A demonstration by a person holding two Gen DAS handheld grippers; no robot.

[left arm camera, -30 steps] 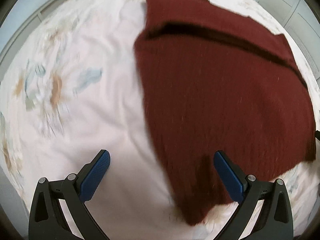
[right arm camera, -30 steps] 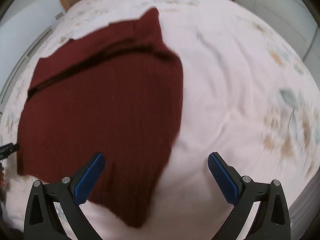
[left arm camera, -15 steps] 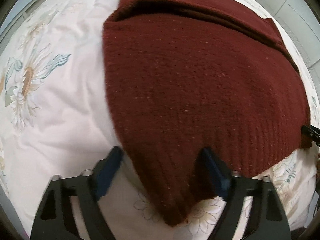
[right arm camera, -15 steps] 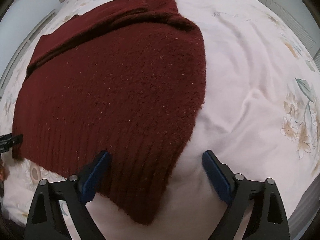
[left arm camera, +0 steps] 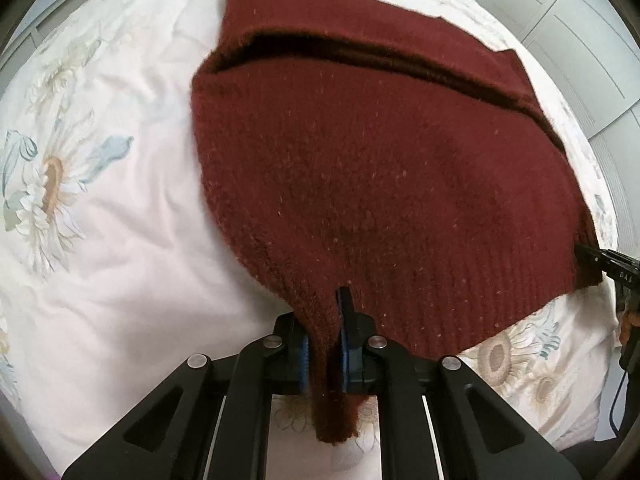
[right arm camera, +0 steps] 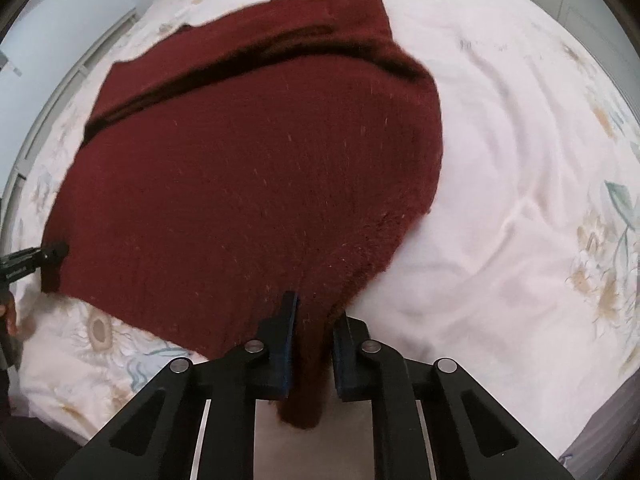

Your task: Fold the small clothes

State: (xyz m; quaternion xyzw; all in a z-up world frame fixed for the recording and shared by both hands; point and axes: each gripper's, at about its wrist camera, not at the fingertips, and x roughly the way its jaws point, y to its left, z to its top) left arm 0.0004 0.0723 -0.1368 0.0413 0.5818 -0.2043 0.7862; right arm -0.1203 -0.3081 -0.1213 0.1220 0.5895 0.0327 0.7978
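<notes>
A dark red knitted sweater (left arm camera: 380, 168) lies spread on a bed, with a fold line across its far part. My left gripper (left arm camera: 323, 320) is shut on the sweater's near left hem corner, which is bunched between the blue pads and hangs below them. In the right wrist view the same sweater (right arm camera: 248, 168) fills the middle, and my right gripper (right arm camera: 312, 320) is shut on its near right hem corner. Each gripper also shows in the other's view: the right gripper's tip (left arm camera: 600, 262) at the right edge, the left gripper's tip (right arm camera: 36, 260) at the left edge.
The sweater rests on a pale pink bedcover (left arm camera: 120, 260) printed with sunflowers (left arm camera: 48, 184). The same bedcover (right arm camera: 520, 200) stretches to the right of the sweater. White cupboard doors (left arm camera: 580, 32) stand beyond the bed, and part of a hand (right arm camera: 10, 312) shows at the left edge.
Both grippers came down over the near hem corners and shut on them; the jaws stood wide open before. The hem cloth is now bunched and lifted slightly at each corner.
</notes>
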